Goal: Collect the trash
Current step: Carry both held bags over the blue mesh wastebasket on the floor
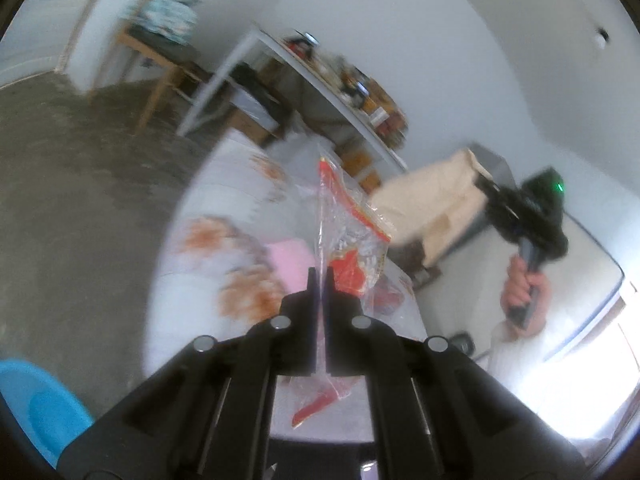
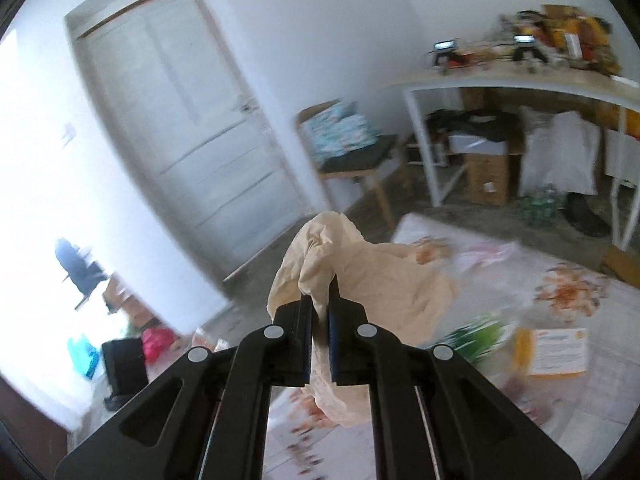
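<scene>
Left wrist view: left tool clamped on clear red wrapper above floral sheet. Right tool clamped on beige bag.

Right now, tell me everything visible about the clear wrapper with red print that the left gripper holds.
The wrapper is thin, crinkled, see-through plastic with a red and gold printed band and red patches. It stands up from the left gripper, whose jaws are shut on its lower part, while a tail with a red strip hangs out below the jaws. It is lifted above the floral sheet; nothing else appears to touch it. Motion blur hides any lettering.
</scene>
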